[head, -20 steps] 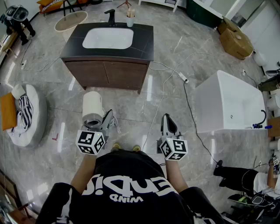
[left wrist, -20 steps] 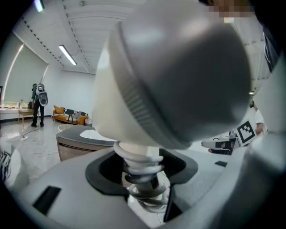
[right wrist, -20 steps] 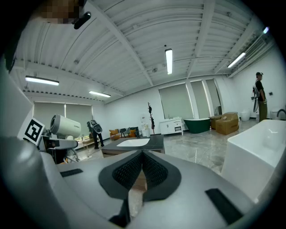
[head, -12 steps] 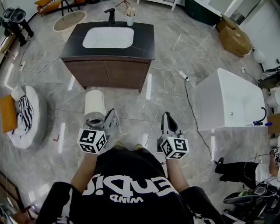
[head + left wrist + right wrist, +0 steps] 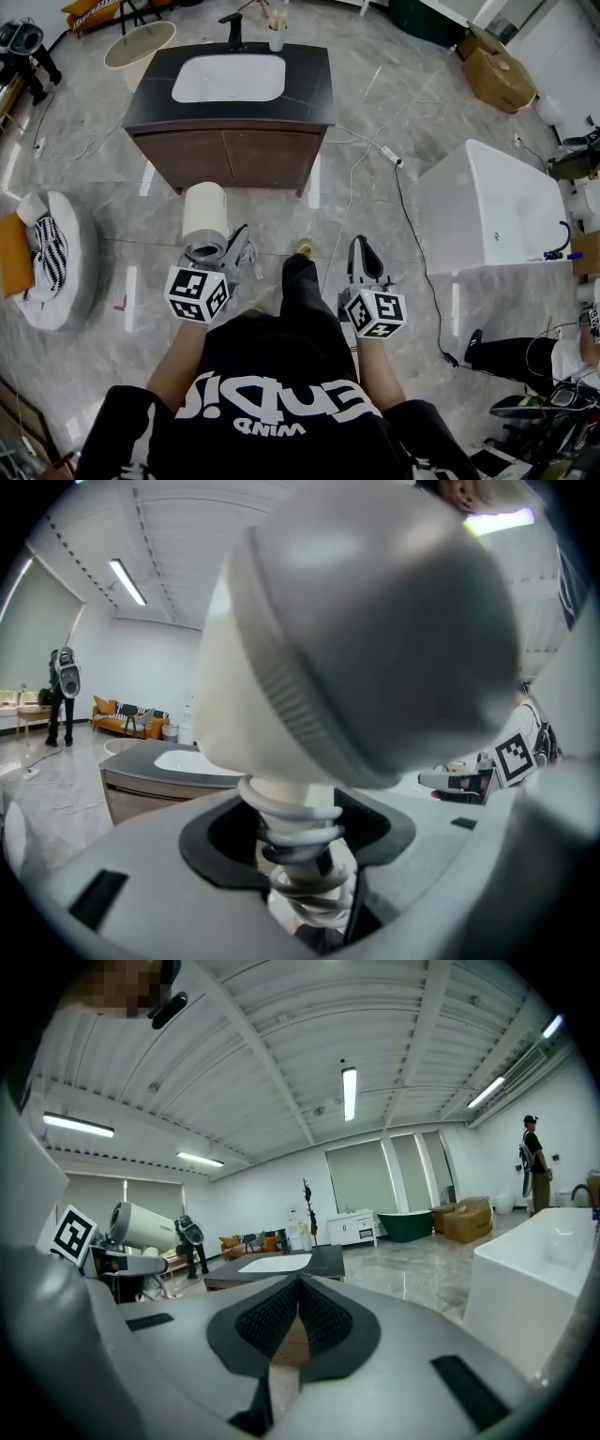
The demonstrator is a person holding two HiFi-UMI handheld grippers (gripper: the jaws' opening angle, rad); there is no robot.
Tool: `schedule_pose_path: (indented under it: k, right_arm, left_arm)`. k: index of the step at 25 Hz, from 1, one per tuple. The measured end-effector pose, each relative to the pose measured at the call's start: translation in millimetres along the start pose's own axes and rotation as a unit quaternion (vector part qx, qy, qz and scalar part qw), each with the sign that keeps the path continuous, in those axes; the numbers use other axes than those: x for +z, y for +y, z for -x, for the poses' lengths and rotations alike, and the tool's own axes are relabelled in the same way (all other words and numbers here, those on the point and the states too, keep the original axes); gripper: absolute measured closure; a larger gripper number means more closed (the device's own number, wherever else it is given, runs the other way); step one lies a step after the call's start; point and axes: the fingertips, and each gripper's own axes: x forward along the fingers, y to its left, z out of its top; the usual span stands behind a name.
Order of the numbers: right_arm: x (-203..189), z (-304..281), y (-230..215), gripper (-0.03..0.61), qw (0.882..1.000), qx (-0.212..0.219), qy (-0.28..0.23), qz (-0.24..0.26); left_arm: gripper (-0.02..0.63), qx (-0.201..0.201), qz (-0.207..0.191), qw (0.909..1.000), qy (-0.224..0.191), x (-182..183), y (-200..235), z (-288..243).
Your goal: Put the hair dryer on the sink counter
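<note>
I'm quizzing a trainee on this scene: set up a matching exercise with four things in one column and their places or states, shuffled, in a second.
Things:
1. white barrel-shaped hair dryer
2. right gripper
3. black sink counter with white basin
4. white rectangular bathtub

Places or states:
A. jaws together, nothing between them
B. on the floor to the person's right
C. clamped by its handle in the left gripper
D. ahead of the person

Pairs: 1-C, 2-A, 3-D, 4-B

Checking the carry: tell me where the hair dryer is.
Head view, left of centre: the hair dryer sits in the left tool, short of the sink counter.
</note>
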Motion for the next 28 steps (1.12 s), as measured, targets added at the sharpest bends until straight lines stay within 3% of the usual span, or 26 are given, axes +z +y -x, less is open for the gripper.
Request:
schedule_pose_path:
  k: [13, 28]
  right_arm:
    - [15.0, -117.6, -29.9, 0.554, 1.0, 0.011, -0.004, -0.004]
    - [77.4, -286.7, -102.3, 0.554, 0.998, 0.05, 0.022, 0.009]
  left_arm:
    - [0.374, 0.001, 0.005, 1.0, 0.008, 9.9, 51.1, -96.9]
    - [0.374, 0.024, 0.022, 0.9993, 0.019, 73.6, 100.1, -266.6]
